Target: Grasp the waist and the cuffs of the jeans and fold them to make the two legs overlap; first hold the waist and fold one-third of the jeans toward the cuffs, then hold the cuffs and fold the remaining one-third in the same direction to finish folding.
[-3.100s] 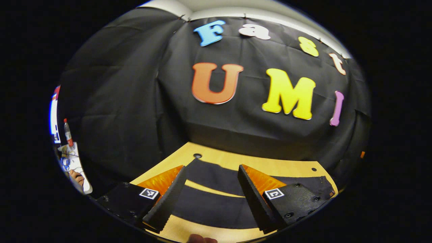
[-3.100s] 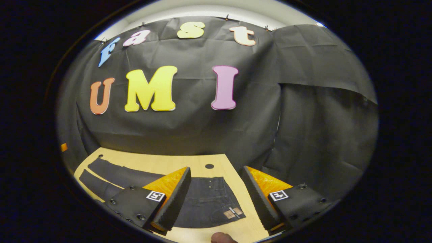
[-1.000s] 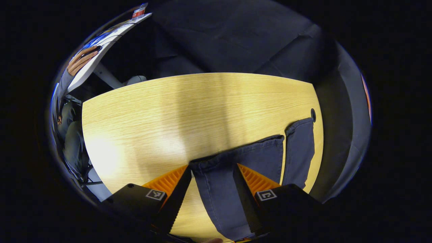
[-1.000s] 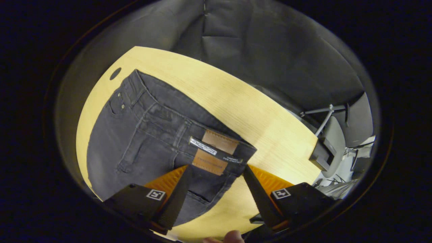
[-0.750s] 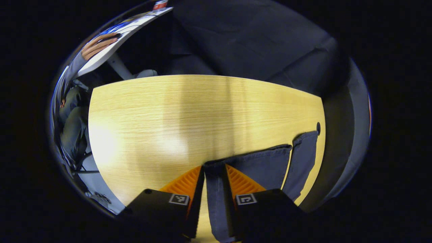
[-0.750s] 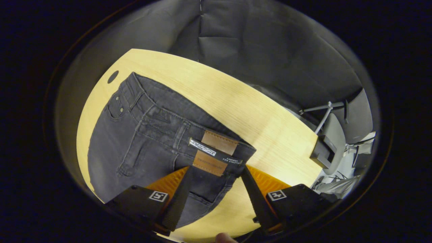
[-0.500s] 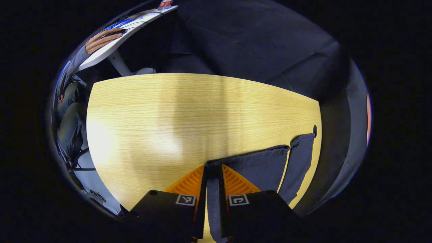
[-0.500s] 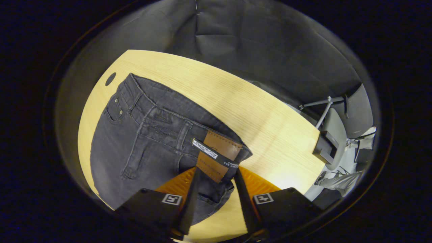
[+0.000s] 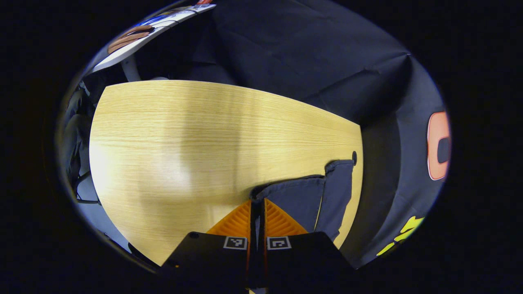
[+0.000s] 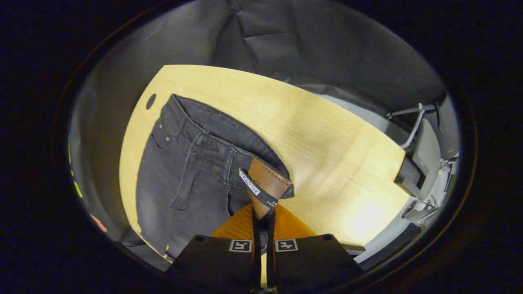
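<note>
On the table (image 9: 171, 134), left claw (image 9: 257, 204) pinches the jeans' cuff (image 9: 286, 196); right claw (image 10: 261, 214) clamps the waist (image 10: 265, 183)

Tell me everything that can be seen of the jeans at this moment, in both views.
The jeans are dark grey denim and lie flat on the light wooden table. The right gripper view shows the waist end: waistband, belt loops, two metal rivets, pocket seams and a brown leather patch. The right gripper is shut on the waistband at that patch, which is pulled up a little. The left gripper view shows the two cuffs side by side near the table's edge; the left gripper is shut on the nearer cuff's corner.
</note>
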`<state>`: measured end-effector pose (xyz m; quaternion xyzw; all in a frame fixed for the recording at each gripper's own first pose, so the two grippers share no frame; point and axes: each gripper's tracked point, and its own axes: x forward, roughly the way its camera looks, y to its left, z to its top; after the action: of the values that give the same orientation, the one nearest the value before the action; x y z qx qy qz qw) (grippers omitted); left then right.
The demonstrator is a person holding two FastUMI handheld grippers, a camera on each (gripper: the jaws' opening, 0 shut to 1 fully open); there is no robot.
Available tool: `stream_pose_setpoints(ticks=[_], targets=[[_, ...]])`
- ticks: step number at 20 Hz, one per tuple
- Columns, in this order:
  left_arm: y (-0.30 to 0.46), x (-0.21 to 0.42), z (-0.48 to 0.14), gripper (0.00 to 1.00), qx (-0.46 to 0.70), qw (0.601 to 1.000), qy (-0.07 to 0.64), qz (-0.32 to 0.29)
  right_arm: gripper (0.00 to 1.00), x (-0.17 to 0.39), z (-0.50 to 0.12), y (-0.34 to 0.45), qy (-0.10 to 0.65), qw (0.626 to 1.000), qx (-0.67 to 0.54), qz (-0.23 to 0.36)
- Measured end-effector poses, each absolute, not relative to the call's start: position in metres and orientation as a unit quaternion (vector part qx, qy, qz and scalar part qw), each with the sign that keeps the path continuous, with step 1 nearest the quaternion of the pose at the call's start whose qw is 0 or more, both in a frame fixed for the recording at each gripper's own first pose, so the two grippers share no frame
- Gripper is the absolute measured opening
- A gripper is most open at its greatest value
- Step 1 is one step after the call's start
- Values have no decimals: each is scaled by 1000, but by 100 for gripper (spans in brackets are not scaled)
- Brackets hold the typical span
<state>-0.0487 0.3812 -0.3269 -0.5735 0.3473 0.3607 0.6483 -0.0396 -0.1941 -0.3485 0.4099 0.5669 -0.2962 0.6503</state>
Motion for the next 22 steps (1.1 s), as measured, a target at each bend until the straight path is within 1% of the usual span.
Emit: stream_pose_setpoints(ticks=[5, 6, 7, 11, 12, 13, 14, 15, 16, 18, 19, 21, 22], targets=[[367, -48, -277, 4, -631, 628, 295, 347, 6, -25, -295, -166, 544, 670, 451, -229], [367, -47, -265, 4, -639, 626, 285, 346, 2, -21, -285, -161, 538, 669, 462, -221], [368, -45, -255, 4, -646, 624, 273, 345, 6, -19, -277, -155, 532, 665, 479, -213], [376, -29, -220, 4, -664, 614, 251, 345, 6, 2, -244, -144, 513, 631, 549, -193], [379, -25, -214, 4, -667, 611, 247, 347, 2, 8, -237, -142, 509, 617, 569, -191], [381, -17, -209, 4, -669, 606, 246, 351, 6, 16, -231, -139, 505, 602, 589, -189], [383, -9, -203, 4, -671, 603, 244, 356, 6, 23, -227, -139, 502, 593, 601, -188], [386, 1, -199, 4, -673, 599, 241, 362, 10, 30, -225, -140, 500, 584, 611, -189], [388, 9, -198, 4, -675, 594, 239, 368, 6, 40, -222, -141, 497, 573, 624, -190], [388, 26, -198, 4, -679, 580, 240, 381, 6, 65, -217, -144, 487, 554, 647, -192], [387, 37, -198, 4, -680, 573, 242, 387, 2, 77, -220, -148, 482, 548, 654, -196], [387, 62, -200, 4, -679, 568, 245, 396, 2, 102, -224, -154, 476, 535, 667, -205], [388, 73, -202, 4, -675, 568, 246, 403, 6, 113, -229, -156, 475, 524, 676, -209]])
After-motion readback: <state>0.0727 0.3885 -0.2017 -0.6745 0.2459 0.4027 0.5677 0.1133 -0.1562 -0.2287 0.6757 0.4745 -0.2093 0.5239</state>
